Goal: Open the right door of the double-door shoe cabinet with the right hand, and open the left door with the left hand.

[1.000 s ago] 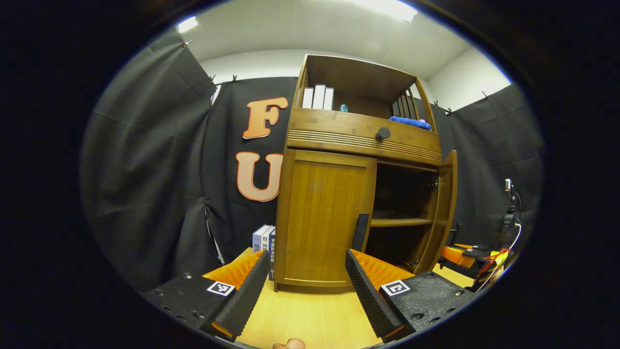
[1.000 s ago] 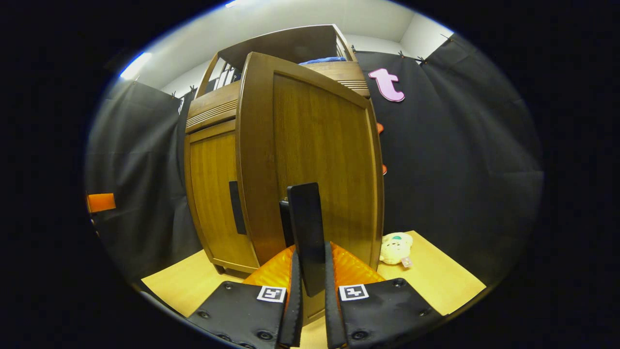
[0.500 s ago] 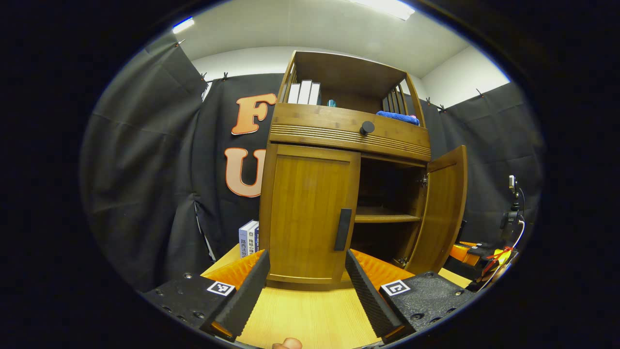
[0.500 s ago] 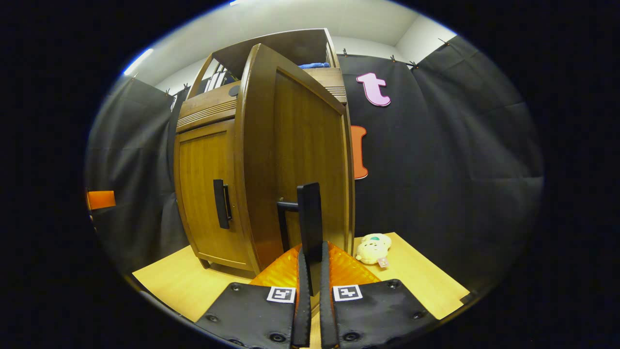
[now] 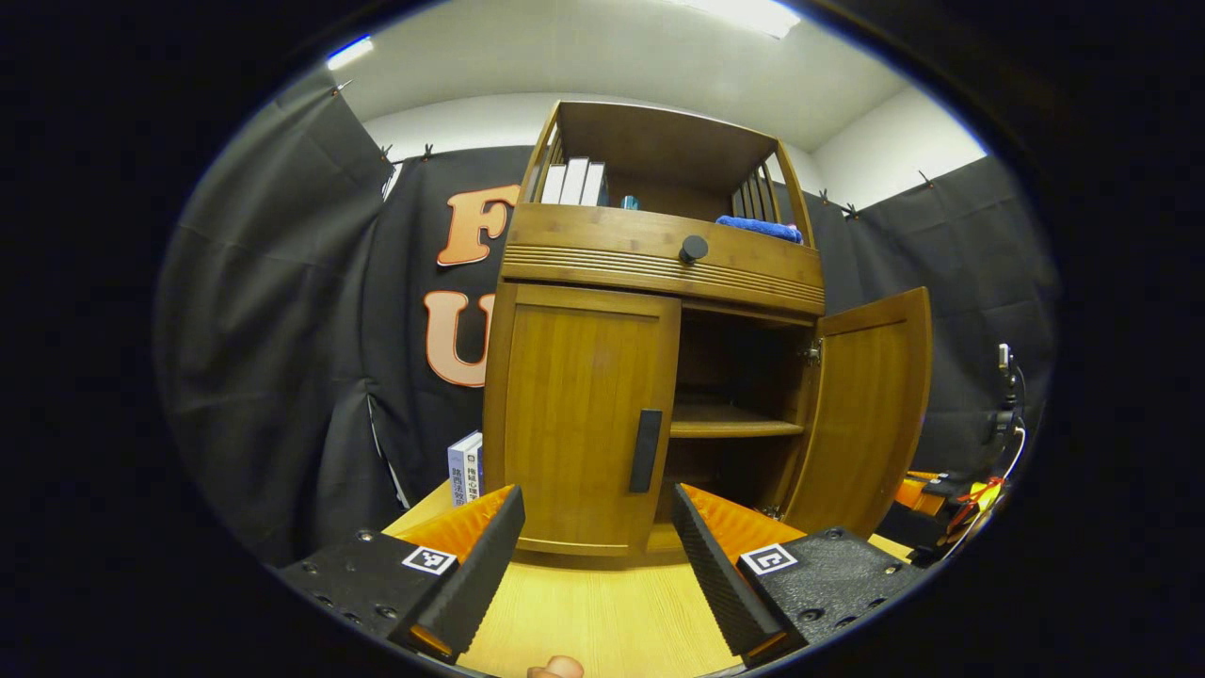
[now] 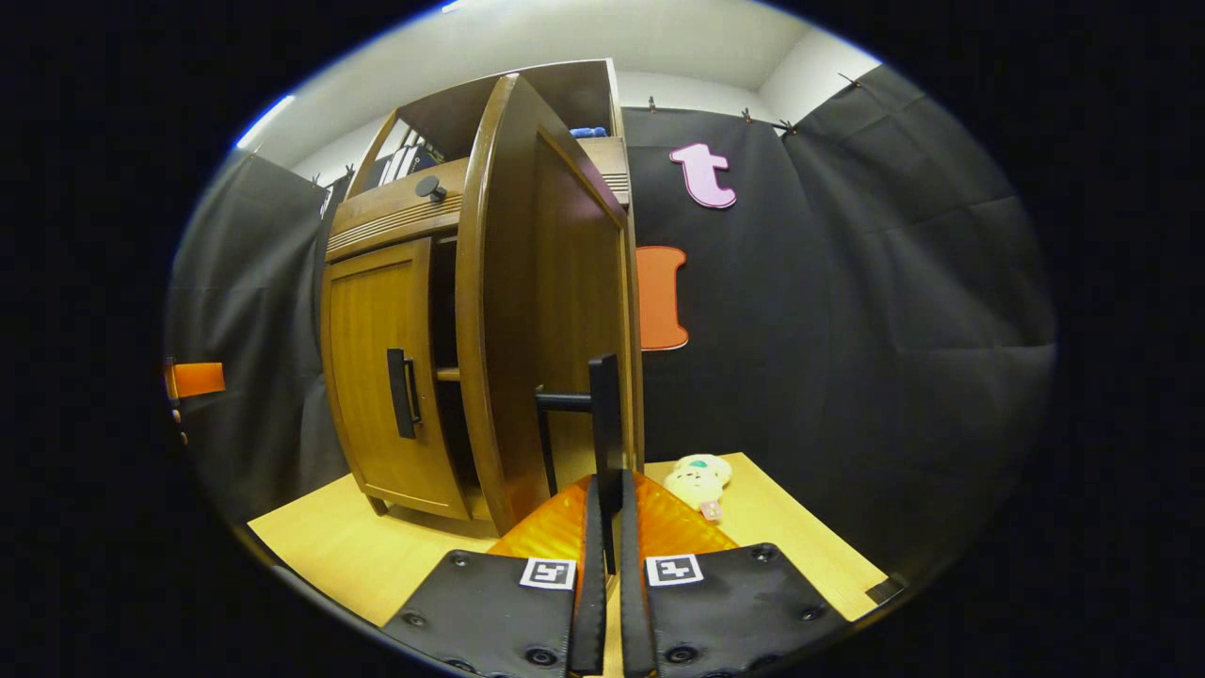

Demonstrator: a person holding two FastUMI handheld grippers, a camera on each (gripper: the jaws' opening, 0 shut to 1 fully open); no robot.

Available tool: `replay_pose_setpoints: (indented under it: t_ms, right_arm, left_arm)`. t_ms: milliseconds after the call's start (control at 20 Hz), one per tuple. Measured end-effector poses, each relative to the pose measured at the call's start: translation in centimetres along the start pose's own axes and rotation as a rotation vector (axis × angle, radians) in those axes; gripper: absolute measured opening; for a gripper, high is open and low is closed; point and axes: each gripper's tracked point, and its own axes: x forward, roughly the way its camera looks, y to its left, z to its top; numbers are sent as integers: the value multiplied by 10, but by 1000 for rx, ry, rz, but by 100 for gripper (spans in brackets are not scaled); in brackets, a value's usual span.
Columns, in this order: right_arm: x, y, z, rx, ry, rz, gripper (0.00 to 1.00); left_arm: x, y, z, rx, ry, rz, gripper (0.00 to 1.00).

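Two doors front the shoe cabinet (image 5: 659,264), which serves as the landmark on the wooden tabletop (image 5: 602,612). Left of the cabinet's base, a few books (image 5: 464,466) stand upright against the black cloth wall. The left door (image 5: 579,424) is closed flat against the cabinet, its dark handle (image 5: 646,450) untouched. Before that door the left gripper (image 5: 593,556) hovers with its jaws spread wide, gripping nothing, apart from the handle. Right of the closed door the cabinet's inside lies open, with a shelf (image 5: 734,428) across it. The right door (image 5: 871,414) stands swung well out from the cabinet's right side. In the right gripper view, the right gripper (image 6: 610,574) is clenched on the right door's handle (image 6: 602,424), both fingers pressing it. Right of the cabinet's base, a small plush toy (image 6: 695,476) lies on the tabletop.
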Motion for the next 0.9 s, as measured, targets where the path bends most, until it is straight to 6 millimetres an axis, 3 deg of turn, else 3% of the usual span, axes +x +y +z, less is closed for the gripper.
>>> replay_pose_setpoints:
  t_ms: [350, 400, 450, 500, 900]
  right_arm:
    - [-9, -33, 1, 0, -9, -28, 13]
    - [-10, -38, 1, 3, -13, -34, 21]
    - [-12, -43, 2, 6, -17, -37, 21]
    - [-13, -47, 2, 11, -19, -40, 11]
    - [-17, -88, 3, 37, -38, -39, 9]
  left_arm:
    - [9, -26, -3, 8, 8, -26, 92]
    - [11, -30, -3, 14, 6, -28, 95]
    - [13, -32, -5, 19, 8, -30, 92]
    - [15, -37, -8, 21, 13, -32, 92]
    - [43, -58, -27, 14, 46, -45, 92]
